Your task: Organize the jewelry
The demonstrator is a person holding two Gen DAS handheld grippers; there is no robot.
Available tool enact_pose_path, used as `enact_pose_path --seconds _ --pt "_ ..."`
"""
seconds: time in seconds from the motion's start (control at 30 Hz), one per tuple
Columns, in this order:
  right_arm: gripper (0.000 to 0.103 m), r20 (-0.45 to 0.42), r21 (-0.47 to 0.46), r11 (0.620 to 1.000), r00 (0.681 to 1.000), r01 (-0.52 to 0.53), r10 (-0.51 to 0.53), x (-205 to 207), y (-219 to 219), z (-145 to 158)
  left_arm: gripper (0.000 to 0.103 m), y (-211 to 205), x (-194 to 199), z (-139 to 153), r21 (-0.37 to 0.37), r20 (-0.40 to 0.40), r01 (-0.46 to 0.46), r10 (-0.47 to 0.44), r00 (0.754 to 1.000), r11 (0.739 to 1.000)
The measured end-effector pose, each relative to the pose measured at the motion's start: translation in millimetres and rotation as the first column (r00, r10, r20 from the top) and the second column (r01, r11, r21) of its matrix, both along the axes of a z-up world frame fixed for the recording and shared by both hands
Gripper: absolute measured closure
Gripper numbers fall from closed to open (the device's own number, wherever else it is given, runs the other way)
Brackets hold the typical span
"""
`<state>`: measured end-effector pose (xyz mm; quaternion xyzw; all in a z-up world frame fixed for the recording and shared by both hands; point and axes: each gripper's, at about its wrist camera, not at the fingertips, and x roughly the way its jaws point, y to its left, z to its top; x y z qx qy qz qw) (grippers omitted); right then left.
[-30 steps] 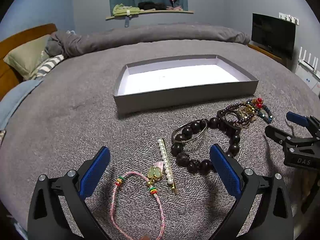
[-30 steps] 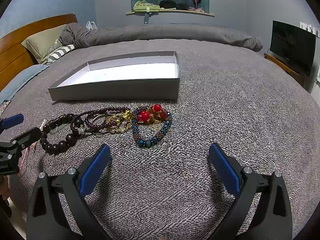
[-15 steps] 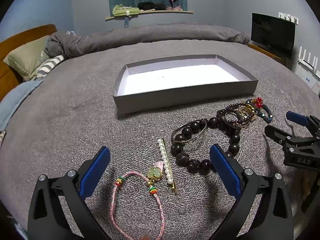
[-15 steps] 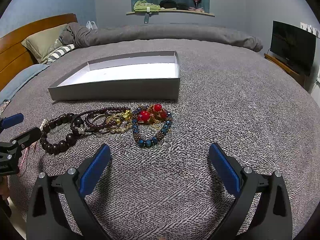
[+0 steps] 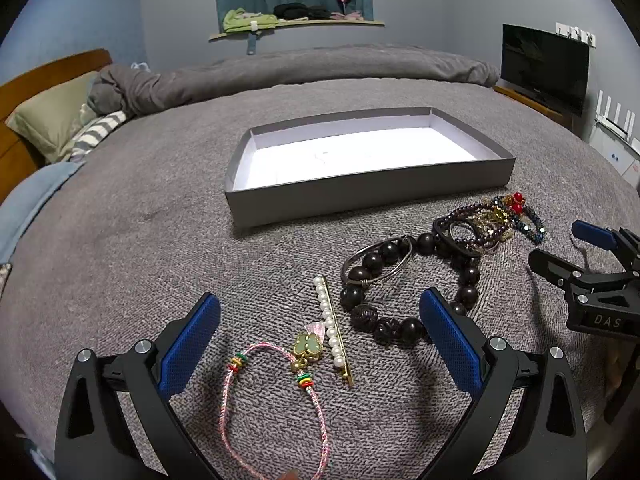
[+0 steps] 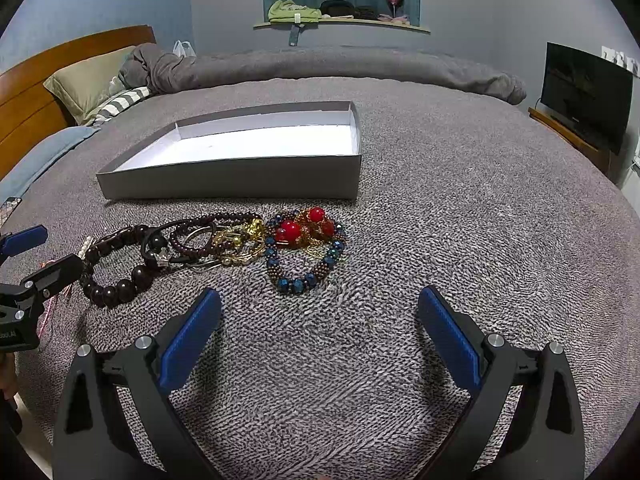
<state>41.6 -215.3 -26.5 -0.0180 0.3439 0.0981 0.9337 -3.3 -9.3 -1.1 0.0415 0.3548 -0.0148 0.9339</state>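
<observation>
An empty grey box with a white inside (image 5: 360, 192) (image 6: 240, 180) lies on the grey bed cover. In front of it lies jewelry: a pink cord bracelet with a green charm (image 5: 276, 396), a pearl hair pin (image 5: 332, 324), a dark wooden bead bracelet (image 5: 400, 288) (image 6: 116, 276), a silver bangle (image 5: 378, 262), thin purple and gold bracelets (image 6: 224, 240), and a blue bead bracelet with red beads (image 6: 308, 252). My left gripper (image 5: 320, 344) is open over the pink bracelet and pin. My right gripper (image 6: 320, 336) is open, just short of the blue bracelet.
Pillows (image 6: 88, 80) and a wooden headboard (image 6: 24, 92) are at the left. A rolled grey duvet (image 6: 320, 68) lies across the far side. A TV (image 6: 588, 92) stands at the right. Bare bed cover (image 6: 480, 220) lies right of the jewelry.
</observation>
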Motion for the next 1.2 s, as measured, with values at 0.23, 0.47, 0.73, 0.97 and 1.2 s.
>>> enact_pose_path --seconds 0.23,0.47,0.73,0.97,1.2 --pt "0.005 -0.001 -0.002 1.0 1.0 0.0 0.0 0.4 0.3 0.3 0.002 0.7 1.6 0.9 -0.003 -0.001 0.0 0.0 1.0 1.0" --pt "0.005 0.0 -0.002 1.0 1.0 -0.001 0.001 0.4 0.4 0.4 0.002 0.4 2.3 1.5 -0.001 -0.002 0.004 -0.004 1.0 1.0" --pt "0.005 -0.001 -0.004 1.0 1.0 -0.001 0.001 0.7 1.1 0.5 0.002 0.4 2.5 2.0 0.002 -0.003 0.004 -0.004 1.0 1.0" --pt "0.005 0.0 -0.004 1.0 1.0 -0.001 0.001 -0.1 0.7 -0.7 0.002 1.8 2.2 1.7 0.002 -0.006 0.005 -0.005 1.0 1.0" --pt "0.005 0.004 -0.001 1.0 1.0 -0.01 0.01 0.6 2.5 -1.9 0.002 6.7 1.5 3.5 0.021 -0.005 0.016 -0.016 1.0 1.0"
